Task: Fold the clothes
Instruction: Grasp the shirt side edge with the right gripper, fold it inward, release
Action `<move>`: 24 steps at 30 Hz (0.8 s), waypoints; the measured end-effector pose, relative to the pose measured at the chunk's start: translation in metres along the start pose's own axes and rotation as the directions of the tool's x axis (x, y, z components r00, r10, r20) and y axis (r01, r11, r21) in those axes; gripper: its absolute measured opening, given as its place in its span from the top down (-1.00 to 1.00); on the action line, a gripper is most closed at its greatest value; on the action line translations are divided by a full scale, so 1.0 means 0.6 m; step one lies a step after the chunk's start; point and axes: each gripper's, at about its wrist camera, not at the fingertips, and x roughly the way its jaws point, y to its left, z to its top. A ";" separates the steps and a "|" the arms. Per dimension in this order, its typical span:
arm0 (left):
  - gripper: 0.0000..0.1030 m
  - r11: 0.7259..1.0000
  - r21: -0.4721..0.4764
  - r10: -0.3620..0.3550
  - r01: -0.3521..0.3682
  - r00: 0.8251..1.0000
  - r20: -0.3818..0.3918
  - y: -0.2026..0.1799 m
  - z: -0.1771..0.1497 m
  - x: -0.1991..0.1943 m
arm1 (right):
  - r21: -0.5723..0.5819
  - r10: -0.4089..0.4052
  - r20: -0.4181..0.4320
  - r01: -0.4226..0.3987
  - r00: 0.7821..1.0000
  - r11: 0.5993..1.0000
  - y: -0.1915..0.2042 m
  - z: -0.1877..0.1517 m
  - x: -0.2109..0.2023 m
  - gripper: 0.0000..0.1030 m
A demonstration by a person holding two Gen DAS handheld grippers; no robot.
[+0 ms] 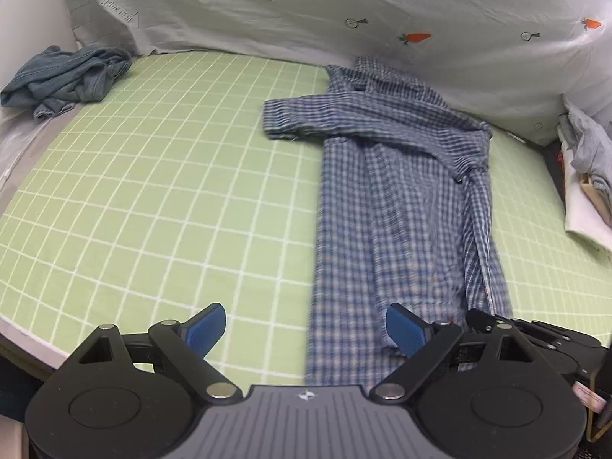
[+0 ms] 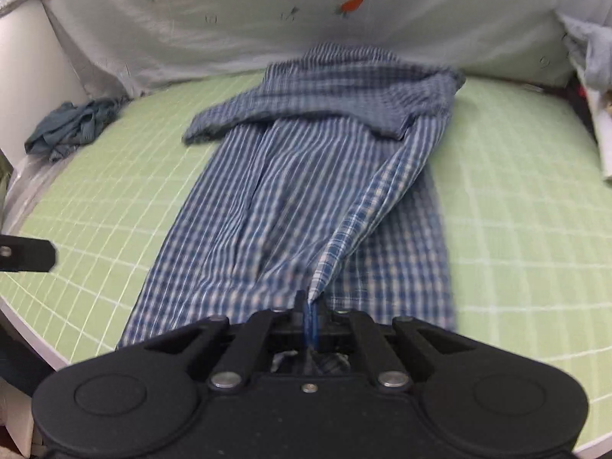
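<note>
Lying lengthwise on the green grid sheet of the bed, the blue plaid shirt has one sleeve folded across its upper part, its collar end near the white carrot-print cloth at the back. Right gripper fingers are closed on a pinched-up edge of the shirt near its hem, lifting a ridge of fabric. Left gripper fingers are spread wide, empty, hovering over the hem's left edge; crumpled denim garment sits at far left corner.
</note>
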 end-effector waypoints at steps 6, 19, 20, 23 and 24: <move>-0.77 1.000 -0.023 0.009 -0.010 1.000 -0.023 0.065 -0.014 -0.002 | 0.143 -0.008 -0.055 0.016 0.998 0.990 0.002 -0.023 0.023 0.64; -0.77 0.998 0.009 -0.063 0.063 0.998 0.001 0.046 0.003 0.006 | 0.214 -0.176 -0.016 0.176 0.984 0.961 -0.060 -0.014 -0.023 -0.12; -0.77 0.998 0.012 -0.062 0.062 0.998 0.000 0.040 0.002 0.008 | 0.175 -0.179 -0.034 0.182 0.983 0.968 -0.053 -0.019 -0.014 -0.12; -0.77 0.999 0.008 -0.051 0.051 0.999 -0.008 0.023 0.003 0.014 | 0.051 -0.160 -0.059 0.163 0.985 0.985 -0.020 -0.032 0.012 -0.12; -0.77 0.999 0.002 -0.044 0.044 0.999 -0.005 0.017 0.004 0.015 | 0.000 -0.161 -0.068 0.162 0.985 0.987 -0.008 -0.036 0.018 -0.13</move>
